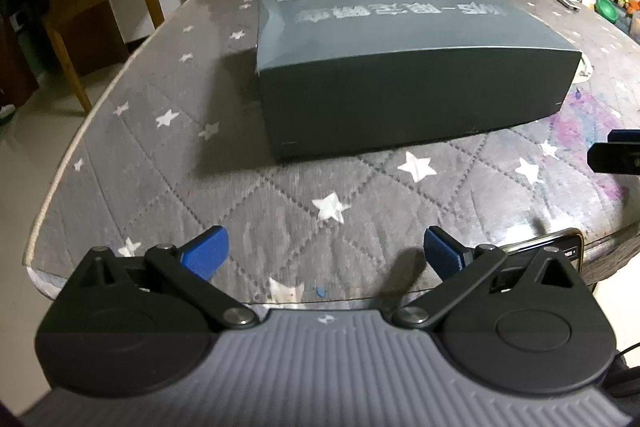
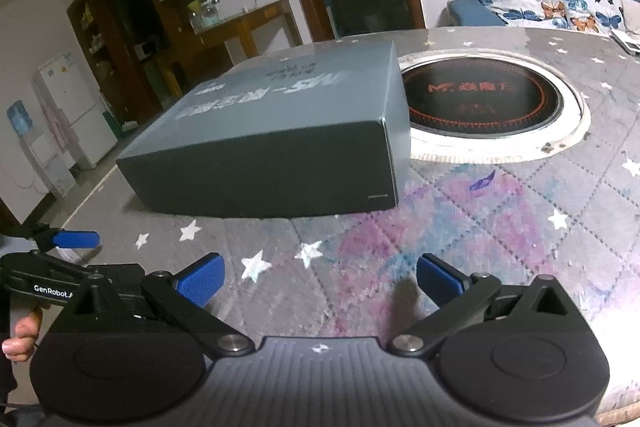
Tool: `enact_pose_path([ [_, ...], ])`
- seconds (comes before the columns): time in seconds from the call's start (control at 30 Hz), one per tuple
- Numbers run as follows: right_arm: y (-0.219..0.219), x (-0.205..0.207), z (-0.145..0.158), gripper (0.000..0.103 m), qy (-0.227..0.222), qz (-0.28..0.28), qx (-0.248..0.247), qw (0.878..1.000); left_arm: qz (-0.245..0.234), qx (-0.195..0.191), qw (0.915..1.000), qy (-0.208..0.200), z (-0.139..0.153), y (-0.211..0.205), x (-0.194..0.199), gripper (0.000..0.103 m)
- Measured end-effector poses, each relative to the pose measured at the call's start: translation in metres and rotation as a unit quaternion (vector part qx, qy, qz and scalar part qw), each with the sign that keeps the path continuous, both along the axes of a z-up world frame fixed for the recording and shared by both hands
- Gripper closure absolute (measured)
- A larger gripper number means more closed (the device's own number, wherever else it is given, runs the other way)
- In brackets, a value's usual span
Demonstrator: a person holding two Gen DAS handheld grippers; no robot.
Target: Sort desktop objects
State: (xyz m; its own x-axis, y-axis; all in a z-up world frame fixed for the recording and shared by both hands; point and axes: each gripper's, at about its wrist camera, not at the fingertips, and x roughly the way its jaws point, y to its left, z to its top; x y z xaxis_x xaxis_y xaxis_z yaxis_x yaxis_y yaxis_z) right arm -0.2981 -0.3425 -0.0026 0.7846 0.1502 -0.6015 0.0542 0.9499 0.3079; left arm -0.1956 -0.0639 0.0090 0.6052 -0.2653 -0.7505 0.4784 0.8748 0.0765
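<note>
Okay, from your left wrist view: the left gripper [image 1: 326, 253] has its blue fingers [image 1: 204, 255] spread wide, nothing between them. Ahead sits the dark grey-blue box [image 1: 400, 67], a flat closed carton with pale blurred lettering on its lid, lying on the star-patterned grey worktop [image 1: 160, 155]. It's well clear of your fingers, straight ahead and a touch right. A phone [image 1: 558, 247] peeks out just behind your right-hand finger at the worktop's near edge, and the other gripper's tip shows at the far right.

Now your right wrist view: the right gripper [image 2: 320, 277] is wide apart too, holding nothing. The same box lies ahead and left of your fingers, apart from them, its right end just beside the round black cooktop [image 2: 484, 99] set into the worktop. Your left gripper pokes in at the left, a hand [image 2: 20, 339] behind it.
</note>
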Motion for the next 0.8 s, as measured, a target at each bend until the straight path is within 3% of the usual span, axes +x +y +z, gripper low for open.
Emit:
enact_pose_path([
  [0.17,0.000,0.001,-0.005,0.000,0.008,-0.010,-0.009,1.000,0.007,-0.010,0.9998,0.012,-0.003,0.002,0.004,0.000],
  [0.57,0.018,0.007,-0.009,0.000,0.019,-0.009,-0.092,0.996,0.008,-0.023,0.9997,0.010,-0.007,0.003,0.003,0.000],
  [0.8,0.022,0.012,-0.011,0.000,0.027,-0.014,-0.107,0.994,0.008,-0.026,0.9996,0.012,-0.008,0.004,0.005,0.000],
])
